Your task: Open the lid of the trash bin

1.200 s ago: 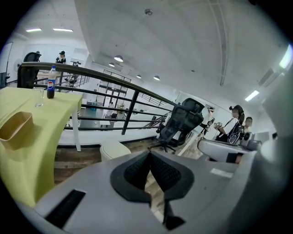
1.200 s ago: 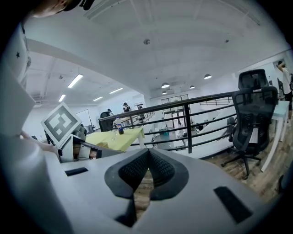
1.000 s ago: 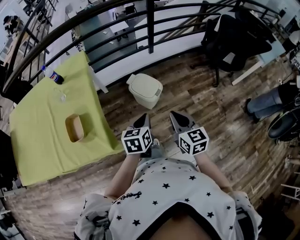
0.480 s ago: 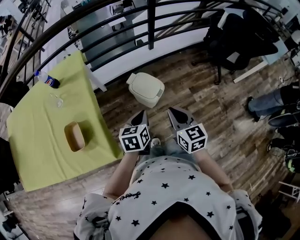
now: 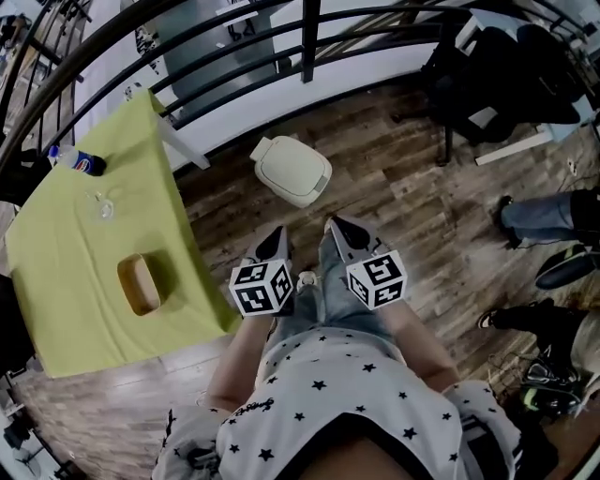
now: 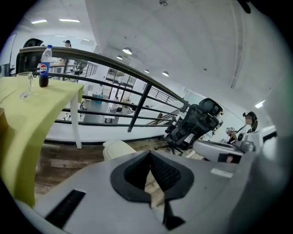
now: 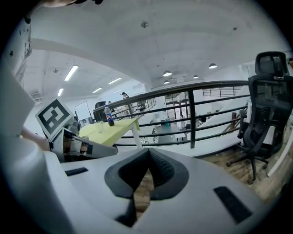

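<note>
The cream trash bin [image 5: 292, 171] stands on the wooden floor below the railing, with its lid down. Both grippers are held side by side over the floor, short of the bin and pointing toward it. My left gripper [image 5: 279, 234] is shut with nothing in it, and so is my right gripper [image 5: 335, 225]. In the left gripper view the bin [image 6: 116, 148] shows just beyond the closed tips of the left gripper [image 6: 150, 155]. The right gripper view shows the right gripper [image 7: 148, 153] with its tips together; the bin is not in that view.
A yellow-green table [image 5: 66, 253] stands at the left, carrying a bottle [image 5: 82, 161], a glass [image 5: 101, 206] and a wooden bowl [image 5: 139, 284]. A black railing [image 5: 309, 28] runs behind the bin. An office chair [image 5: 478, 75] and another person's legs [image 5: 544, 220] are at the right.
The head view has shifted, so the table sits further left. Both grippers stay shut and side by side. The person's trouser leg now shows between them.
</note>
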Demonstrator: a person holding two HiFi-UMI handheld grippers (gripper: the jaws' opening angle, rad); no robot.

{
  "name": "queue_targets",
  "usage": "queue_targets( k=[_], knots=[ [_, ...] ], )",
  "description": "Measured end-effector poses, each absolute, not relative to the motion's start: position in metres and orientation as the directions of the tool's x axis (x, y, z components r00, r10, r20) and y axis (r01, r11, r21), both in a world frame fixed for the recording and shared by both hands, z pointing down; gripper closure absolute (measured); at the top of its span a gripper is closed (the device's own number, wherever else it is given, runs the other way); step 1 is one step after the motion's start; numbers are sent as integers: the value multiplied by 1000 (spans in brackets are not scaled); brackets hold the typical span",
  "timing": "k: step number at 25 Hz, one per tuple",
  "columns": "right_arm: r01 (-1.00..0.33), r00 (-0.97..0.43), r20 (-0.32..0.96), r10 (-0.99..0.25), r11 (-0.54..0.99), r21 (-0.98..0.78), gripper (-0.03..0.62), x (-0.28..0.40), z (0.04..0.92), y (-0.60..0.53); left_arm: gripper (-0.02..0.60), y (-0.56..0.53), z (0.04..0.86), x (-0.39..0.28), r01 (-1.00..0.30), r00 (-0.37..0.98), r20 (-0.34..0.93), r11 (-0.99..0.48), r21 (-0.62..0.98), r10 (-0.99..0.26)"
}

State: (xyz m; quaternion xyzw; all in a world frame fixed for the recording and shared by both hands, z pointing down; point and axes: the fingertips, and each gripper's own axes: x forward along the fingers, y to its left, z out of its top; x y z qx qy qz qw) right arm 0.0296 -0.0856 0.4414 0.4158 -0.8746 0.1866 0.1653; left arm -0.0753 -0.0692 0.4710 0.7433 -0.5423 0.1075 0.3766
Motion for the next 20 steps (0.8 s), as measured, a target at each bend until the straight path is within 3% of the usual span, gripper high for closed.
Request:
queue_targets(
  k=[20],
  knots=[
    [-756, -603, 595, -532, 618, -215, 600, 55, 600, -199, 571, -167, 590, -48, -898, 334, 672, -7, 439, -661]
  ],
)
